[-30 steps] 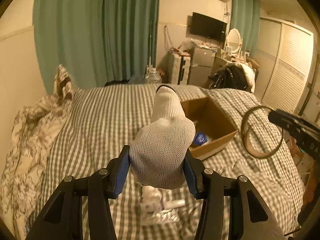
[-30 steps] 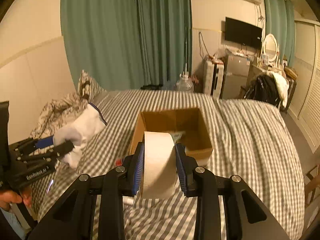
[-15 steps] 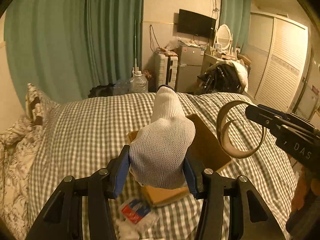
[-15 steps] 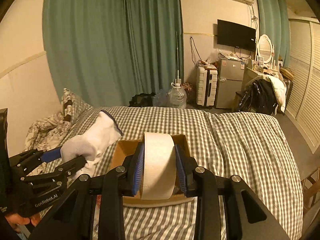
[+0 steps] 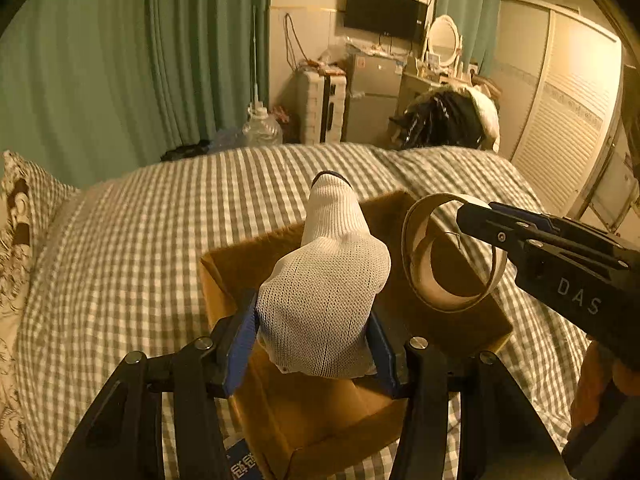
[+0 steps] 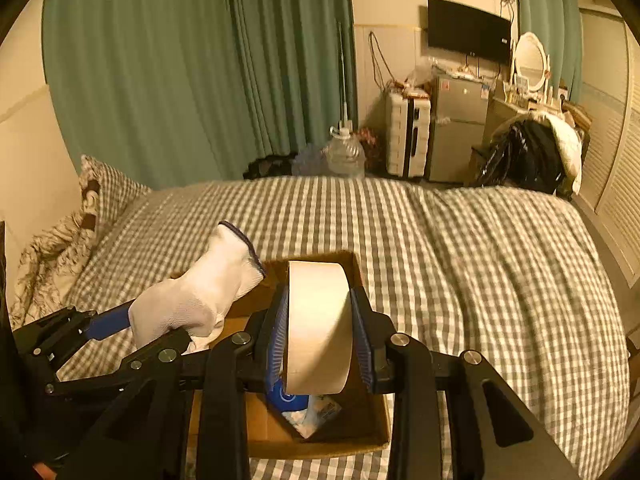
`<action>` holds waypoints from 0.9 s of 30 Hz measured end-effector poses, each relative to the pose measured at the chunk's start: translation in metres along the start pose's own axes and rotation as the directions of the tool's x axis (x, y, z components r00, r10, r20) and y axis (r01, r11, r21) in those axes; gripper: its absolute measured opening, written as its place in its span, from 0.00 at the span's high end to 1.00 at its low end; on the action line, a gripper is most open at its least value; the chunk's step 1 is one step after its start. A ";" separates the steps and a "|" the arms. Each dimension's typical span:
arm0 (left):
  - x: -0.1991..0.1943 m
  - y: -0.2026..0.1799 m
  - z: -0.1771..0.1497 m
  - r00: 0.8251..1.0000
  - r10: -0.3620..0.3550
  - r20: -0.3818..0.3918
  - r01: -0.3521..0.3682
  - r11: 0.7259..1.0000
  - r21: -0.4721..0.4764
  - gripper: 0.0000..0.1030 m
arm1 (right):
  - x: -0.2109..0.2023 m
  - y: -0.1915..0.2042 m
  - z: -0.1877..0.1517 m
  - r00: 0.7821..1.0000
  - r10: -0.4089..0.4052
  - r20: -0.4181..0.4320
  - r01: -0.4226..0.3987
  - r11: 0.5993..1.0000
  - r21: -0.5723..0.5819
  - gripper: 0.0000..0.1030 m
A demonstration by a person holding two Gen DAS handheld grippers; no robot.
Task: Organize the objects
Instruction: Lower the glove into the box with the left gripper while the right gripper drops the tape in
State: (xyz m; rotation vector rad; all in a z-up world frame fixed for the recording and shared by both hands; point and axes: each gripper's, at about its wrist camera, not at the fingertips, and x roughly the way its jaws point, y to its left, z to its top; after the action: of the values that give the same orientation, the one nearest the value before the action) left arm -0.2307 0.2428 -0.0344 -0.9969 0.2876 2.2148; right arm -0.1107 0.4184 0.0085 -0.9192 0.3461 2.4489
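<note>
My left gripper [image 5: 314, 340] is shut on a white sock [image 5: 324, 300] and holds it above the open cardboard box [image 5: 320, 420] on the checked bed. The sock also shows in the right wrist view [image 6: 196, 300], over the box's left side. My right gripper [image 6: 318, 332] is shut on a roll of beige tape [image 6: 318, 328] and holds it above the box [image 6: 360, 440]. In the left wrist view the tape roll [image 5: 448, 252] hangs over the box's right half, in the right gripper [image 5: 480, 220]. A blue and white packet [image 6: 308, 408] lies inside the box.
The checked bed cover [image 6: 460, 248] spreads around the box. A patterned pillow [image 6: 96, 192] and crumpled quilt lie at the left. Beyond the bed stand green curtains, a water jug [image 6: 344, 152], a suitcase and a small fridge. A blue packet edge [image 5: 240, 460] shows beside the box.
Both grippers have moved forward and over the box with their loads. The box now lies right under the sock and the tape roll. Both grips are unchanged.
</note>
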 end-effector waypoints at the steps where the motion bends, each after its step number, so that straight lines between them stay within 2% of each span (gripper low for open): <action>1: 0.004 -0.001 -0.001 1.000 0.001 -0.011 -0.001 1.000 0.003 0.46 | 0.005 -0.001 -0.003 1.000 0.007 -0.008 -0.007 1.000 0.008 0.71; 3: 0.010 0.000 -0.006 0.999 0.003 -0.037 -0.002 1.000 0.009 0.41 | 0.010 -0.002 -0.008 1.000 0.019 -0.020 -0.019 1.000 0.013 0.71; 4: 0.010 0.001 -0.008 0.999 0.002 -0.041 -0.001 1.000 0.011 0.38 | 0.010 -0.002 -0.009 1.000 0.020 -0.020 -0.020 1.000 0.014 0.65; 5: 0.009 0.001 -0.010 0.999 0.003 -0.042 -0.003 1.000 0.012 0.31 | 0.009 -0.001 -0.010 1.000 0.015 -0.018 -0.015 1.000 0.013 0.45; 7: 0.005 0.000 -0.010 0.999 0.016 -0.037 -0.016 1.000 0.015 0.20 | 0.002 0.000 -0.008 1.000 0.002 0.002 -0.002 1.000 0.013 0.29; 15: -0.055 0.013 -0.007 0.997 0.075 0.019 -0.075 0.997 0.012 0.09 | -0.061 0.016 0.001 0.997 -0.033 0.064 0.034 0.999 -0.014 0.27; 17: -0.077 0.016 -0.008 0.995 0.090 0.045 -0.091 0.996 0.012 0.01 | -0.082 0.024 0.002 0.996 -0.033 0.083 0.035 0.999 -0.024 0.24; 22: -0.138 0.027 -0.013 0.986 0.126 0.112 -0.126 0.992 -0.002 0.00 | -0.145 0.052 -0.003 0.989 -0.034 0.145 0.044 0.997 -0.068 0.12; 27: -0.190 0.045 -0.037 0.976 0.156 0.153 -0.150 0.988 -0.047 0.00 | -0.196 0.085 -0.021 0.984 -0.021 0.180 0.044 0.991 -0.127 0.06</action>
State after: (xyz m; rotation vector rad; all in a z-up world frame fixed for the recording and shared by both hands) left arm -0.1493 0.0987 0.0752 -0.8370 0.2626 2.4302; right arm -0.0181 0.2676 0.1296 -0.7437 0.1083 2.5235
